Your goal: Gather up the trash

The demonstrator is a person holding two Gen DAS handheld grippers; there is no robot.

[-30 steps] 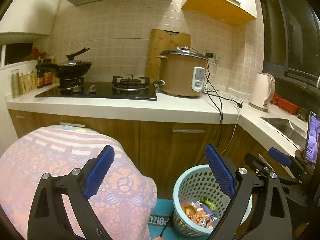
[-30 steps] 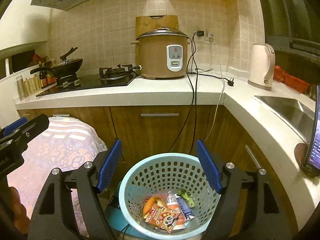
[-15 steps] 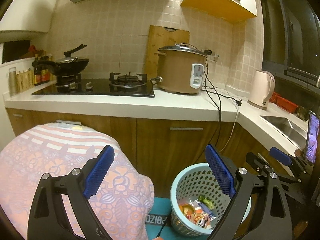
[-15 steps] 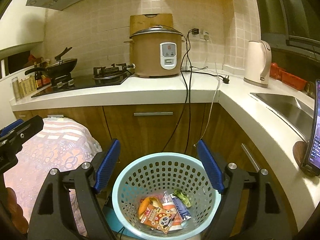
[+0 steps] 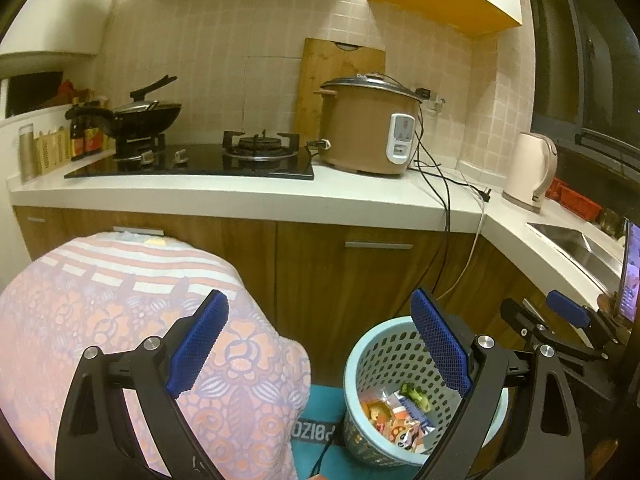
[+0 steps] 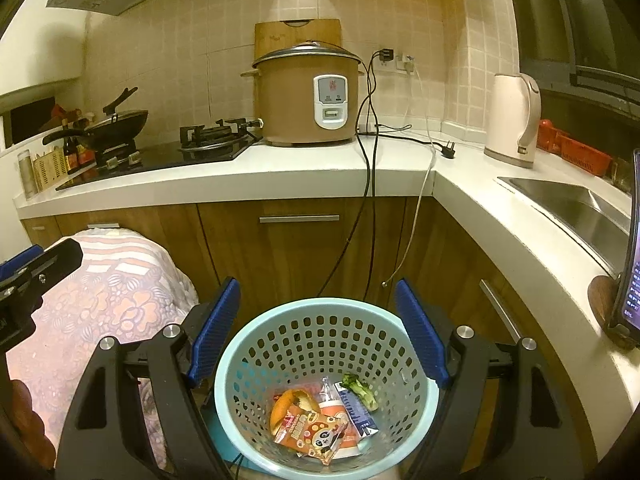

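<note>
A light blue perforated waste basket (image 6: 320,320) stands on the floor before the cabinets; it also shows in the left wrist view (image 5: 384,344). Inside lie snack wrappers (image 6: 312,432), an orange peel (image 6: 286,404) and a green scrap (image 6: 360,390). My right gripper (image 6: 320,336) is open and empty, its blue pads on either side of the basket above its rim. My left gripper (image 5: 320,348) is open and empty, left of the basket and above a pink floral cloth (image 5: 120,320).
A white L-shaped counter (image 6: 280,168) carries a brown rice cooker (image 6: 308,96), a gas hob (image 5: 200,160) with a black wok (image 5: 140,116), a white kettle (image 6: 514,118) and a sink (image 6: 568,204). Cords (image 6: 368,200) hang down the wooden cabinets. A phone (image 6: 632,264) stands at the right.
Both views have sunk and shifted slightly, so the basket sits a bit more to the left and closer. Both grippers stay open and empty.
</note>
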